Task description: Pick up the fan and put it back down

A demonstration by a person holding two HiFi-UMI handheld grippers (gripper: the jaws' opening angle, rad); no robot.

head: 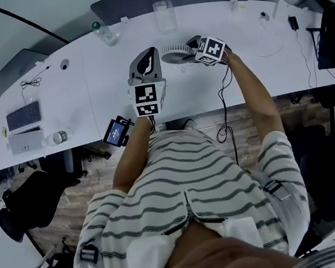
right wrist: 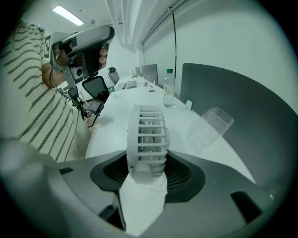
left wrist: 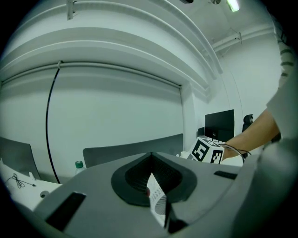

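A small white fan (right wrist: 148,139) with a slatted round cage stands edge-on between the dark pads of my right gripper (right wrist: 148,157), which is shut on it. In the head view the fan (head: 175,53) sits over the far middle of the white desk (head: 97,78), with the right gripper (head: 189,47) at its right side. Whether its base touches the desk I cannot tell. My left gripper (head: 148,55) hovers just left of the fan, apart from it. In the left gripper view this gripper (left wrist: 152,156) points at the wall, its jaws together and holding nothing.
A clear plastic container (head: 163,7) and a green-capped water bottle (head: 104,33) stand at the back of the desk, seen also beyond the fan as the container (right wrist: 209,125) and bottle (right wrist: 168,93). A keyboard (head: 23,115) lies far left, a monitor (head: 334,36) far right. A cable (head: 226,109) hangs off the front edge.
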